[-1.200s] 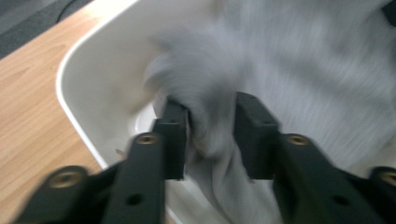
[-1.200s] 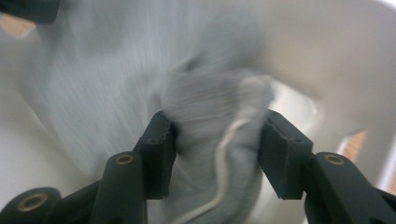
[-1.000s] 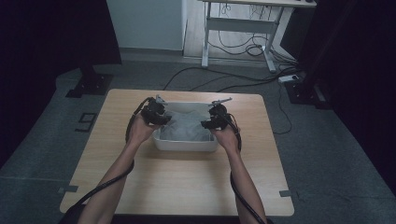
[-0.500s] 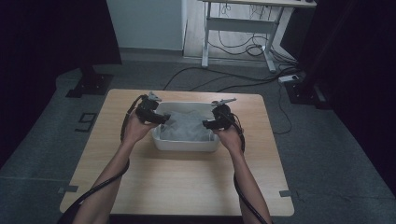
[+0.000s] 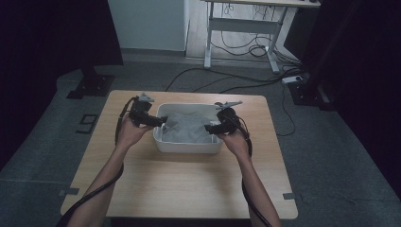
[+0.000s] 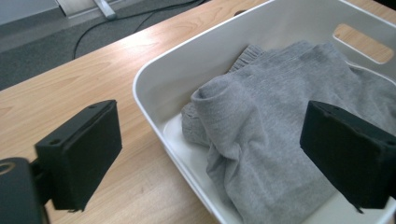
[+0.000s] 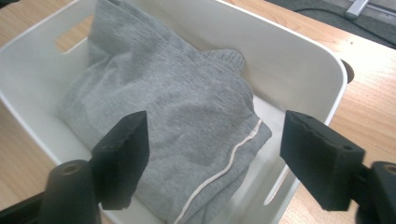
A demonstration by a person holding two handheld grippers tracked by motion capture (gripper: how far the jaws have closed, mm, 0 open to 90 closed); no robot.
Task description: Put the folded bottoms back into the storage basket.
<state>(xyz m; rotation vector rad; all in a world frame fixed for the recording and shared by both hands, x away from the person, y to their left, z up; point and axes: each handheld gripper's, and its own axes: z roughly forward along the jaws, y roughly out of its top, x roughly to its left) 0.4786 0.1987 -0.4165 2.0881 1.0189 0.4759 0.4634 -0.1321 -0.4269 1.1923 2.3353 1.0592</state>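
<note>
A: Where's the bin (image 5: pixel 188 142)?

B: On the table (image 5: pixel 189 189), nearer its far edge than its near edge, about midway between the left and right edges. A grey garment (image 5: pixel 189 128) lies bunched inside it.

A: And the grippers?

B: The left gripper (image 5: pixel 163 124) sits at the bin's left end, its tips at the rim. The right gripper (image 5: pixel 207 127) is at the right end, tips over the rim. Each is held in a hand; the forearms reach in from the near edge.

A: Spread or pinched?

B: Both spread wide, nothing between the jaws. In the left gripper view one jaw hangs over bare table outside the bin's wall (image 6: pixel 154 100), the other over the garment (image 6: pixel 261 121). In the right gripper view the garment (image 7: pixel 177 107) lies between and below the jaws, apart from them.

A: Anything the close views add?

B: Yes. The right gripper view shows a pale stripe (image 7: pixel 224 161) along one fold and a ribbed cuff (image 7: pixel 229 57) against the far wall. Both show a handle slot (image 6: pixel 363 43) in the opposite end wall. From above the garment is just a grey heap.

A: And the high view?

B: A desk frame (image 5: pixel 246 28) and floor cables (image 5: pixel 236 82) beyond the table.
</note>
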